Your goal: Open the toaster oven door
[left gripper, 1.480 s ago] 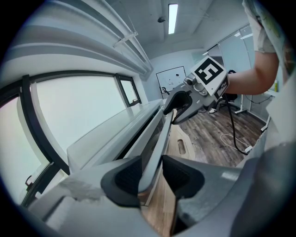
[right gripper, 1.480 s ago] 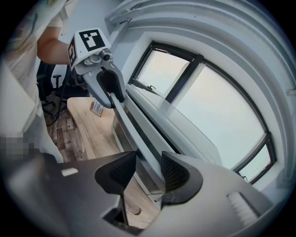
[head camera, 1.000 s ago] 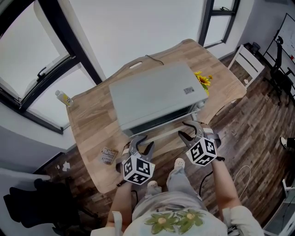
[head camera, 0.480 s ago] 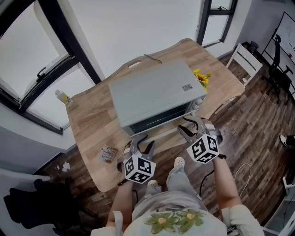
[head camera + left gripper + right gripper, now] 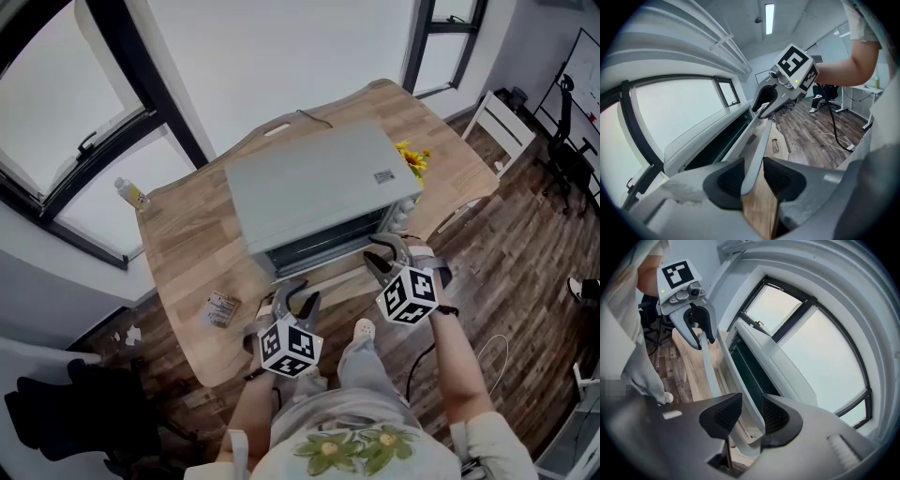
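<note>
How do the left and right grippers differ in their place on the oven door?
The left gripper grips the door handle on its straight bar, near the left end; the right gripper grips the right end, where it bends into the door. The left gripper sits nearer the person than the right. Both have just been closing their jaws.

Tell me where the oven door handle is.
In the head view the handle runs along the toaster oven's front, by the table's near edge. The left gripper and right gripper, jaws just closed further, clamp its two ends.
</note>
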The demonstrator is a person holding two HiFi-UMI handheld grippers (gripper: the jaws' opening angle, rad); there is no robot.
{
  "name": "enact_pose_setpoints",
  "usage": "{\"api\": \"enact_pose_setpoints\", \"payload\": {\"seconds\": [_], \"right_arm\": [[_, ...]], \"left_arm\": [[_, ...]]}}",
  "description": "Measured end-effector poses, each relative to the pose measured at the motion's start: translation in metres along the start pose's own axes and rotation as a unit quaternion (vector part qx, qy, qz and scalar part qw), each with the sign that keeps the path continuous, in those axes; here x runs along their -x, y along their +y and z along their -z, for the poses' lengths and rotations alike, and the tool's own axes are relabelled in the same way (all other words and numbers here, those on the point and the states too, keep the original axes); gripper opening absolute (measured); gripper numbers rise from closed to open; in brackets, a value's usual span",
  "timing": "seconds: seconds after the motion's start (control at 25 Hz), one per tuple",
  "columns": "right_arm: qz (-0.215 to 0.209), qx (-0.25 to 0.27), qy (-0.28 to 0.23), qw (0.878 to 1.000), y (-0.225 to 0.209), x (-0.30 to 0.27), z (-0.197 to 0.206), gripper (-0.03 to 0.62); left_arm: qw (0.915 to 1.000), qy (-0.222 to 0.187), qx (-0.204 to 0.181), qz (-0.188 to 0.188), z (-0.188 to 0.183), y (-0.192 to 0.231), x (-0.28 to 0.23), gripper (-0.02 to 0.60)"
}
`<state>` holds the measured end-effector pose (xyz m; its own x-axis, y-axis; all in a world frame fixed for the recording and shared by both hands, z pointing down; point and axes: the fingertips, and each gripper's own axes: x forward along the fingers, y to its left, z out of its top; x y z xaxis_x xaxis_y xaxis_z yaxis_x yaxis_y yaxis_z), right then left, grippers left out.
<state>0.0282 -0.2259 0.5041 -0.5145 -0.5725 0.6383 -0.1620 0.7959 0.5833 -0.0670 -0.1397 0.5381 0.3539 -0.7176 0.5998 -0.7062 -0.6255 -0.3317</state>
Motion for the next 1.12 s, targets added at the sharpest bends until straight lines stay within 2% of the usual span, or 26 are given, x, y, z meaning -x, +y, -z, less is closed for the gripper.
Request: {"api": "enact_pose_setpoints", "payload": {"seconds": [0.24, 0.48, 0.64, 0.76, 0.88, 1.0, 1.12], "right_arm": [[-0.009, 0.009, 0.011, 1.000, 0.009, -0.003, 0.005, 0.087], [-0.008, 0.003, 0.009, 1.000, 0.013, 0.000, 0.007, 0.086], [-0.005, -0.005, 0.009, 1.000, 0.014, 0.000, 0.008, 0.087], [0.000, -0.010, 0.009, 1.000, 0.014, 0.000, 0.008, 0.087], [0.001, -0.011, 0.010, 1.000, 0.014, 0.000, 0.008, 0.087], [0.002, -0.013, 0.010, 1.000, 0.016, 0.001, 0.008, 0.087], [0.004, -0.016, 0.009, 1.000, 0.018, 0.002, 0.009, 0.089]], "left_arm": [[1.0000, 0.000, -0.005, 0.006, 0.003, -0.009, 0.001, 0.132], [0.9998, 0.001, -0.004, 0.018, 0.004, -0.015, 0.003, 0.132], [0.9987, 0.006, 0.007, 0.050, 0.005, -0.020, 0.005, 0.137], [0.9969, -0.015, 0.029, 0.071, -0.006, -0.021, 0.013, 0.137], [0.9972, -0.038, 0.029, 0.056, -0.019, -0.012, 0.024, 0.137], [0.9987, -0.040, 0.012, 0.029, -0.022, 0.003, 0.028, 0.137], [0.9992, -0.036, 0.007, 0.019, -0.020, 0.014, 0.026, 0.137]]}}
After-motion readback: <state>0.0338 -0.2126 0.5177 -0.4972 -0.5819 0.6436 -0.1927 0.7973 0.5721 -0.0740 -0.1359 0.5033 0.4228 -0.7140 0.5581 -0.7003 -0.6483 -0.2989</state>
